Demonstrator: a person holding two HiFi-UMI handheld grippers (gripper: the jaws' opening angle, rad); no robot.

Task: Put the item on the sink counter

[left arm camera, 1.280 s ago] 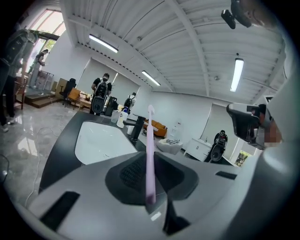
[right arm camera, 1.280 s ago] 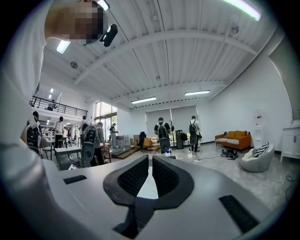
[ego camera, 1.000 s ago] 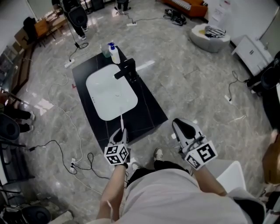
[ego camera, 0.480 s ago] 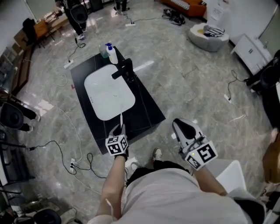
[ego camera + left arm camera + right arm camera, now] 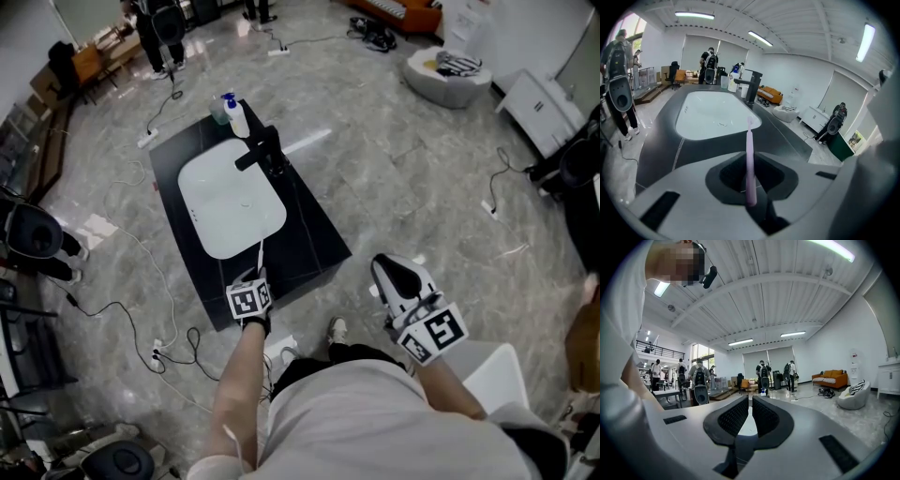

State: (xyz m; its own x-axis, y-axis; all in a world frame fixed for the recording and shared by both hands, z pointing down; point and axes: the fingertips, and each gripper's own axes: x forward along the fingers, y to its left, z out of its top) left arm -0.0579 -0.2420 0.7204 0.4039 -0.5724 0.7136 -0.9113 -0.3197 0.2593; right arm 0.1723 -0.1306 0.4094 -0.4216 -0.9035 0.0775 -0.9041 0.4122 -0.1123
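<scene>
Forward and up toward the sink, the left gripper (image 5: 253,278) has been carried since a second ago, and it is now held over the near edge of the black sink counter (image 5: 317,234). A pale lilac toothbrush (image 5: 260,256) is clamped by its handle between the left jaws, as is plainly seen in the left gripper view, where the toothbrush (image 5: 749,150) is pointed bristle-end ahead toward the white basin (image 5: 717,115). From the head view, the brush tip is seen right at the near rim of the basin (image 5: 230,202), above the counter and not laid on it. Farther back, a black faucet (image 5: 265,152) is set beside the basin, and a soap bottle (image 5: 238,117) is stood at the far corner. The right gripper (image 5: 391,274) has been kept low by the person's side, well apart from the counter; its jaws are drawn close together with only a sliver of gap, and nothing is held between them.
</scene>
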